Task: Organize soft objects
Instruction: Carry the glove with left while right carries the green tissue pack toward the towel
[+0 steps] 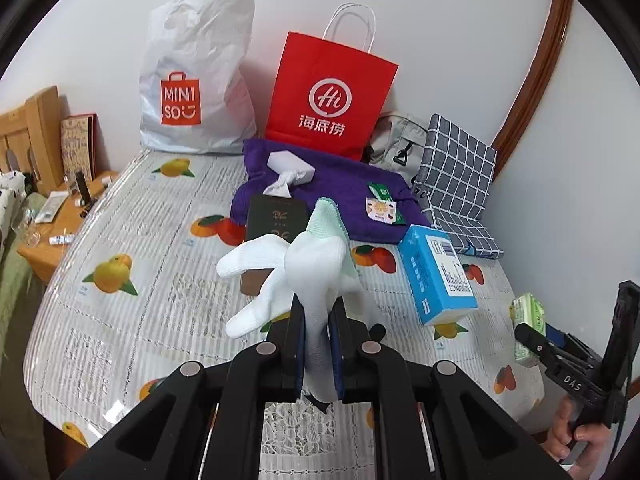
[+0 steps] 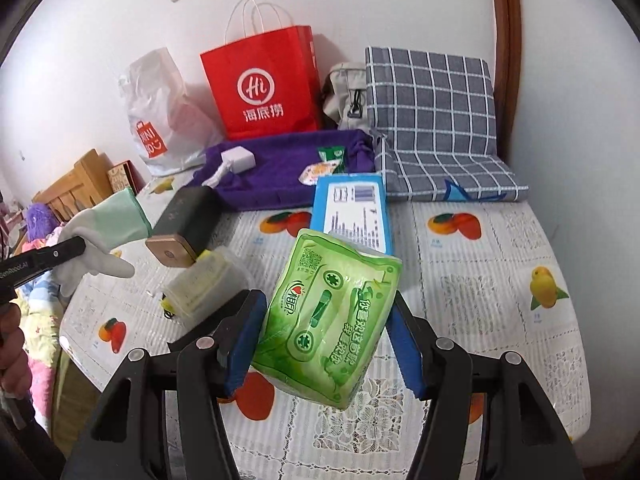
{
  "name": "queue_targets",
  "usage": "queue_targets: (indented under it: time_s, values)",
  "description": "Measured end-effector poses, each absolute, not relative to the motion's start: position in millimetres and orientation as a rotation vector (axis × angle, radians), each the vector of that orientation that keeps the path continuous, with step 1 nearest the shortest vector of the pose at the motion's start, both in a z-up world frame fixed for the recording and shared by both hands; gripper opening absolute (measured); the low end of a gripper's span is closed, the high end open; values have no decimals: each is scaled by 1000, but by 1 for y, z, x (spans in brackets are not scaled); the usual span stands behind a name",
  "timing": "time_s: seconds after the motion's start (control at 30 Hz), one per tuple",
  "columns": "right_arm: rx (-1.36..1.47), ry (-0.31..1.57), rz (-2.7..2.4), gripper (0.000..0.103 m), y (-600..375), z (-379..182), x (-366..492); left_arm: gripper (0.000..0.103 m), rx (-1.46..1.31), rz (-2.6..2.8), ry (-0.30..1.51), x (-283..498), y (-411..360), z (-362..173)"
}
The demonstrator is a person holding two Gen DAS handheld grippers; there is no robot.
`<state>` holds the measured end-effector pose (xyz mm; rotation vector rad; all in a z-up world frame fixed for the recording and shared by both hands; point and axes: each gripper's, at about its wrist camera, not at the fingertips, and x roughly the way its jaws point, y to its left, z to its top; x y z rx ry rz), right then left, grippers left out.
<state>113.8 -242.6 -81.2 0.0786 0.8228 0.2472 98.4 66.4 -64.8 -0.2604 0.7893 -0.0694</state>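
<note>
My left gripper [image 1: 318, 344] is shut on a white glove with a pale green cuff [image 1: 316, 256] and holds it above the table; it also shows in the right wrist view [image 2: 108, 232]. My right gripper [image 2: 324, 336] is shut on a green tissue pack [image 2: 328, 320], lifted over the table's front; the pack shows at the right in the left wrist view [image 1: 528, 324]. A purple towel [image 1: 344, 188] lies at the back with a white tissue pack [image 1: 290, 166] and small sachets on it.
A blue box [image 1: 436, 276], a dark box [image 2: 188, 216] and a clear plastic container [image 2: 204, 284] lie on the fruit-print tablecloth [image 1: 140, 272]. A red paper bag [image 1: 330, 92], a white MINISO bag [image 1: 196, 80], a grey bag and a checked cushion [image 2: 432, 120] stand along the wall.
</note>
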Motion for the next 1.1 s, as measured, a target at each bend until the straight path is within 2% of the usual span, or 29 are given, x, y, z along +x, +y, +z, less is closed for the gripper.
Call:
queue_targets:
  time_s: [0.73, 1.1]
  values:
    - [75, 728, 230, 60, -244, -46, 129, 11, -243, -91, 735, 111, 63, -36]
    - [126, 750, 265, 60, -242, -42, 153, 11, -183, -73, 707, 128, 54, -24]
